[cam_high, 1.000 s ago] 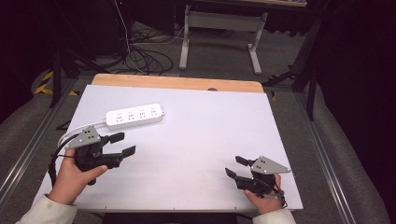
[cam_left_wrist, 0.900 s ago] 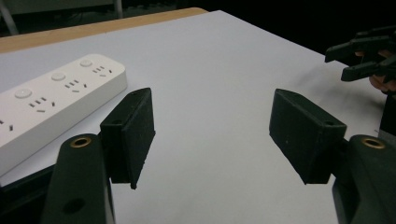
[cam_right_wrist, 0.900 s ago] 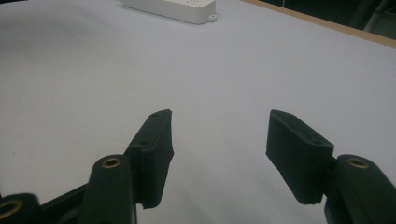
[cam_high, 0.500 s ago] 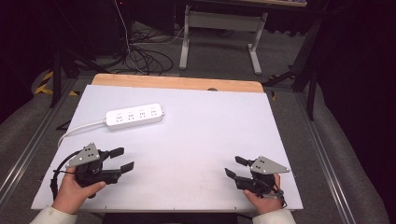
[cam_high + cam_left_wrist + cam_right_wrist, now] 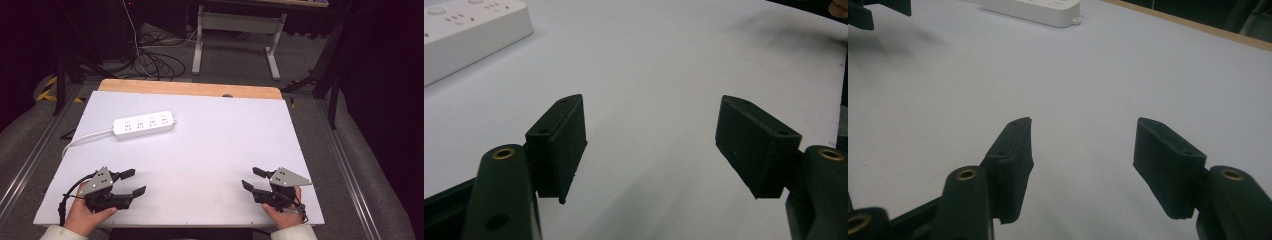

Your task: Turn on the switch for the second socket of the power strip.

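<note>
A white power strip (image 5: 144,124) lies flat on the white table top (image 5: 210,140) at the back left, its white cord (image 5: 82,140) running off the left edge. My left gripper (image 5: 134,182) rests near the front left corner, held by a hand, jaws open with nothing between them. The strip's end (image 5: 471,30) appears at the upper left in the left gripper view, well beyond the open jaws (image 5: 651,135). My right gripper (image 5: 252,178) sits near the front right corner, open and empty (image 5: 1080,145). The strip (image 5: 1035,9) lies far ahead of it.
A wooden strip (image 5: 190,89) borders the table's far edge. Behind the table stand a grey desk frame (image 5: 235,30) and loose black cables (image 5: 150,55) on the floor. Metal rails (image 5: 345,165) run along both sides of the table.
My left gripper has drawn back toward the front edge of the table, away from the power strip. The right gripper has stayed put.
</note>
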The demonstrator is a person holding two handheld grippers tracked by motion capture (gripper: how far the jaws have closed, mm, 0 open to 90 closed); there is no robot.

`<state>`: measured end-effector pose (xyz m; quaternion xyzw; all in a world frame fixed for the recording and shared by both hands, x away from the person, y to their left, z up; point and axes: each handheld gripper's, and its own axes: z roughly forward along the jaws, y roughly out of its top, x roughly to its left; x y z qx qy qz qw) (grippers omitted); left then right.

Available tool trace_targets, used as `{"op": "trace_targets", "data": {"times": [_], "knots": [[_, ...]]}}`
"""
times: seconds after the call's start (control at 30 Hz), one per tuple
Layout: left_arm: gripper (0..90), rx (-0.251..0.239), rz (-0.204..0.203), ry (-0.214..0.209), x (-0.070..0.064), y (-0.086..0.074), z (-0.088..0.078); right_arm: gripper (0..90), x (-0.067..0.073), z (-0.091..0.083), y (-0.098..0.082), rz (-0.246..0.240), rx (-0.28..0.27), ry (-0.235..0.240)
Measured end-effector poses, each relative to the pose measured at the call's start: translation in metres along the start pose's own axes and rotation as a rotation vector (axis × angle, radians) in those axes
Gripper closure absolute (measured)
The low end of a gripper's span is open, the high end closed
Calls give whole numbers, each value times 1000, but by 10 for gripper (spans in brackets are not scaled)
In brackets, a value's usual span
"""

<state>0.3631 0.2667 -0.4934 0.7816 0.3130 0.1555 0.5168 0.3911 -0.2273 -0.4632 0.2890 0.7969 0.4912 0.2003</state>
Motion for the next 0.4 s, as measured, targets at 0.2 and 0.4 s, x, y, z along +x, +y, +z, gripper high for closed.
{"op": "trace_targets", "data": {"times": [0.2, 0.4], "knots": [[292, -27, -116, 4, 4, -2, -1, 411, 0, 3, 1, -8, 3, 8], [292, -30, -76, 17, 5, -1, -2, 411, -1, 3, 1, -13, 4, 5]]}}
